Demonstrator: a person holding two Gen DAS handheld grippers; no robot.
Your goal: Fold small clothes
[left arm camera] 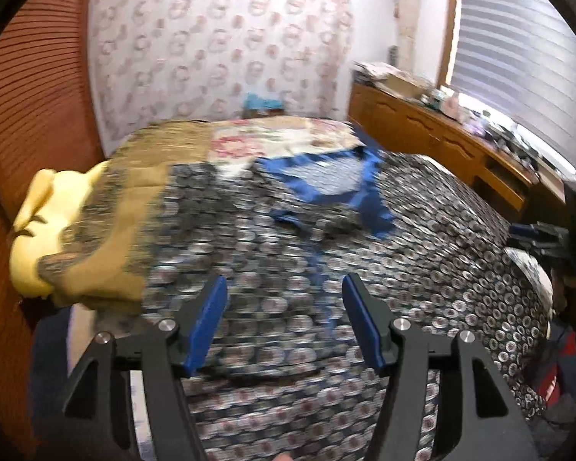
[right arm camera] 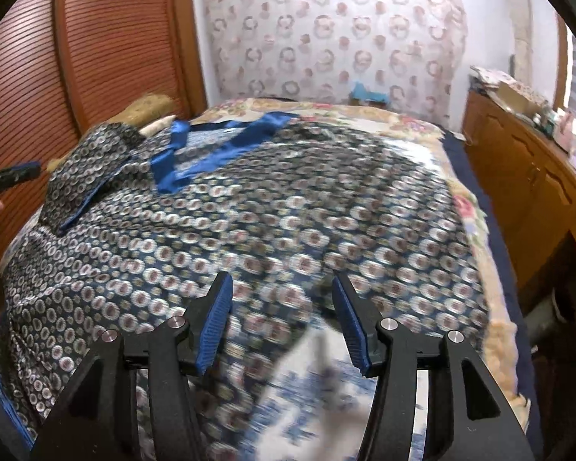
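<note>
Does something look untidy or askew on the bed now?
Yes. The patterned garment lies spread but uneven: one sleeve is flipped over at the far left, and the blue collar lies crooked. Both grippers are open and empty.

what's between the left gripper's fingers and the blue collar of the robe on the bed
Only the robe's own patterned fabric, nothing else, seen from the left wrist: left gripper open, blue collar farther up the bed.
</note>
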